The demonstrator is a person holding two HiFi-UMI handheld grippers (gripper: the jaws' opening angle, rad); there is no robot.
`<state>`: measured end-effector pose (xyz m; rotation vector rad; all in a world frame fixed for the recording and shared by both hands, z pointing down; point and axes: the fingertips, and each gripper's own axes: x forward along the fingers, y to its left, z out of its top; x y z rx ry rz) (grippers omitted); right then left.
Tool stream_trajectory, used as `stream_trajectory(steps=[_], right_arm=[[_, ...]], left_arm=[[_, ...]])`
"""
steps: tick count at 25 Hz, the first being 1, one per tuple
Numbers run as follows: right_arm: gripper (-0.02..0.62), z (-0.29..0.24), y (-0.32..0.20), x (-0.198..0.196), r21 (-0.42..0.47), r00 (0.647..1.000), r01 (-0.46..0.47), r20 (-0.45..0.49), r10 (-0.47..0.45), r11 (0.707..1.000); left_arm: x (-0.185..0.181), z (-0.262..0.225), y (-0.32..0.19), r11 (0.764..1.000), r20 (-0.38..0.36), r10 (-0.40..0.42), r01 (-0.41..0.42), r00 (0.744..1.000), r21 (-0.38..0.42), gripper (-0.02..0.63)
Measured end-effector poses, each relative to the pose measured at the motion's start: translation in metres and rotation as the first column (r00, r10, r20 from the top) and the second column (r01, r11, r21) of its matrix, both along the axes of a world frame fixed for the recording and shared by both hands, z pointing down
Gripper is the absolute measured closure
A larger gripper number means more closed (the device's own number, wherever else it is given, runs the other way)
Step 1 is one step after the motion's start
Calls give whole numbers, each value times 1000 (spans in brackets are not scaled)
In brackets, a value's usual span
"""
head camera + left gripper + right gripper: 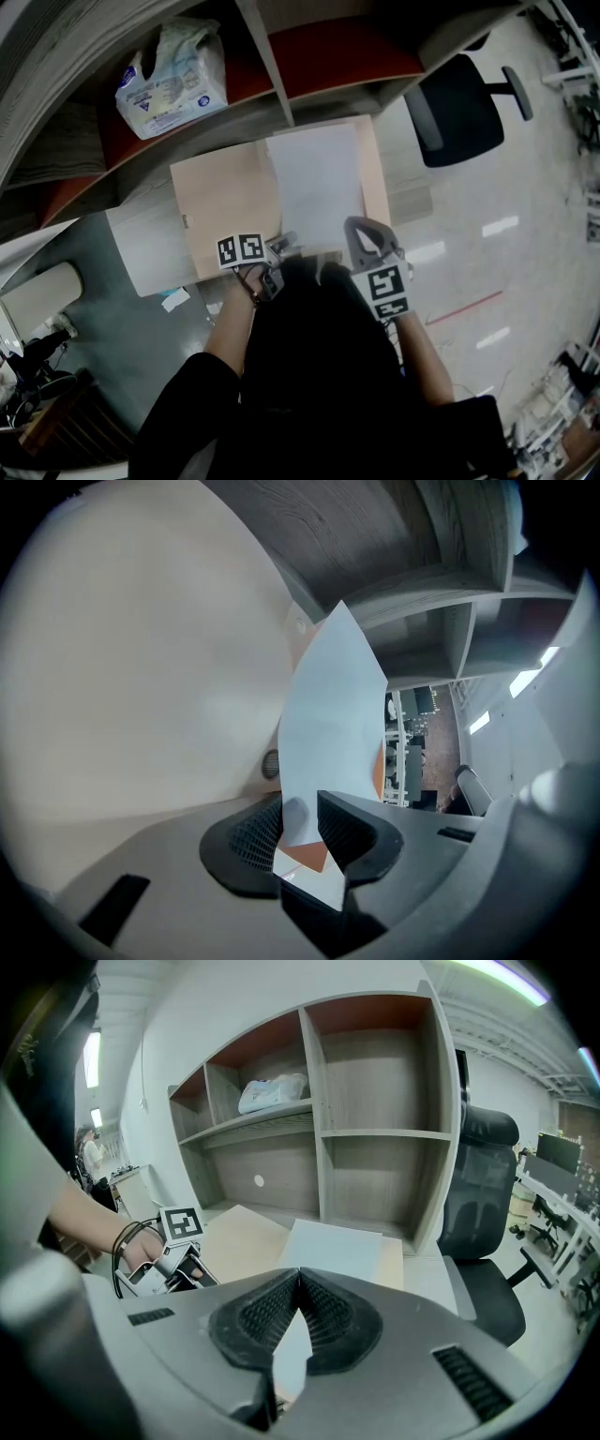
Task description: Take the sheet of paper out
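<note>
the right gripper (300, 1274) has its ribbed black pads pressed together at the tips, pinching the near edge of the white sheet of paper (333, 1246). a sliver of white shows in the wedge behind the tips, but the grey jaw bodies hide how much of the sheet lies inside. the left gripper (302, 808) has its jaws parted. the same sheet rises through the gap and neither pad presses on it. a small orange patch under the sheet there is too cut off to name.

in the head view the person's dark head and shoulders cover both wrists and most of each gripper. only the marker cubes and the jaw ends show, at the sheet's near edge.

the sheet lies over the right half of an open tan card folder (225, 202), which rests on a pale grey table (141, 253). in the left gripper view the folder's left leaf fills that side as a blurred beige mass.

behind the table stands a grey wood-grain shelf unit with red-brown backing (375, 1082). a white plastic pack with blue print (173, 80) sits on one shelf, its lettering too small to read. a black office chair (455, 108) stands to the right, partly cut off by the shelf.
</note>
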<state>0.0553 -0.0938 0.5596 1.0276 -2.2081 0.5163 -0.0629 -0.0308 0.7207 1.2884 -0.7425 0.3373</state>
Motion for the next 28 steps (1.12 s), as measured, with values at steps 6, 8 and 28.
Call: stream_trajectory(steps=[6,8,28], right_arm=[[578,0,0,1,1,1000,7,-2,-7,1000],[578,0,0,2,2,1000,6,-4,-6,1000],[578,3,-43,33,56,998,-47,-40,50,997]], left_arm=[[4,-5,-1,999,4,8,-8,1000,37,524],[6,-6,0,999,11,18,-18,1000,49,534],[4,-9,1,962,239,159,-204,958,180,558]])
